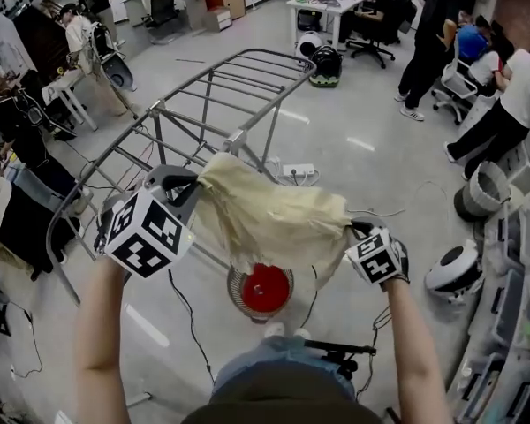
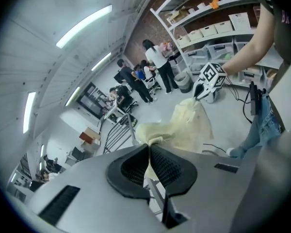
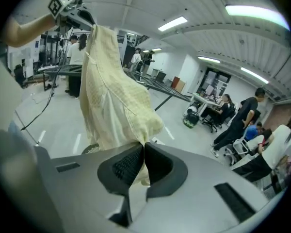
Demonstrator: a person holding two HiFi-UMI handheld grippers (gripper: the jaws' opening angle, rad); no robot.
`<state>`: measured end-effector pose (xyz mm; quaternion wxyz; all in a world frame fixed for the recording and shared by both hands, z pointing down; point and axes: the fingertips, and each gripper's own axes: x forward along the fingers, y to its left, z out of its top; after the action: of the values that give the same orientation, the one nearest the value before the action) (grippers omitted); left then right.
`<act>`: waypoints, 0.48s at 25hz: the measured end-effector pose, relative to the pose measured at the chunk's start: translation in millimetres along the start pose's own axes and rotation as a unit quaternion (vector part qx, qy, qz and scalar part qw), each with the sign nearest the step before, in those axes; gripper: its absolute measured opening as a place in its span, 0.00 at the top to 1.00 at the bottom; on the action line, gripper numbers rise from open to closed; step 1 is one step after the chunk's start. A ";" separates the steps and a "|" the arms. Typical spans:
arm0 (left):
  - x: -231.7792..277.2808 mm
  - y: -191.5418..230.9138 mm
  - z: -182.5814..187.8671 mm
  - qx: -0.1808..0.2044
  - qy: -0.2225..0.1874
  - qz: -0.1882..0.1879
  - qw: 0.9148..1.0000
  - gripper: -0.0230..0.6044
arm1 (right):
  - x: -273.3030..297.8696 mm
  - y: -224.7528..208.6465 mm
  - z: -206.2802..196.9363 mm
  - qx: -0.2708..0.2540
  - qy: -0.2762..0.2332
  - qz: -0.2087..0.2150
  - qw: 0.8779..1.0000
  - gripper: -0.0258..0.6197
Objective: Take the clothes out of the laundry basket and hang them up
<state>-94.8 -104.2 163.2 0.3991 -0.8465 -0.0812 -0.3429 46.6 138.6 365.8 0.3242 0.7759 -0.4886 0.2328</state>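
Stretching out between both grippers, the cream garment (image 1: pixel 274 219) is hanging in the air over the laundry basket (image 1: pixel 234 283), which is sitting at six o'clock of it with something red inside. The left gripper (image 1: pixel 193 182) is clamping its jaws on the cloth's nine o'clock corner, the right gripper (image 1: pixel 354 230) is pinching the three o'clock edge, and the grey drying rack (image 1: pixel 214 85) is standing at twelve o'clock beyond

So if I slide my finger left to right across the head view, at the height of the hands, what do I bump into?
left tongs, pinching one end → cream cloth, stretched between → right tongs, pinching the other end → white round thing on the floor
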 end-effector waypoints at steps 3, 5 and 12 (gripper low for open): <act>9.6 -2.3 -2.4 -0.003 -0.003 0.008 1.000 0.94 | -26.5 -31.1 5.8 0.013 -0.011 -0.060 0.998 0.95; 17.1 -1.6 -1.5 -0.003 -0.006 0.010 1.000 0.94 | -44.8 -54.0 12.7 0.029 -0.022 -0.098 0.995 0.95; 33.7 8.5 4.1 -0.014 -0.040 0.018 0.999 0.94 | -112.4 -109.4 50.4 0.050 -0.063 -0.211 0.974 0.95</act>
<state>-63.9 -111.4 177.8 0.3901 -0.8663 -0.0773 -0.3021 101.8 204.2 225.1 0.2948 0.8899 -0.3212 0.1339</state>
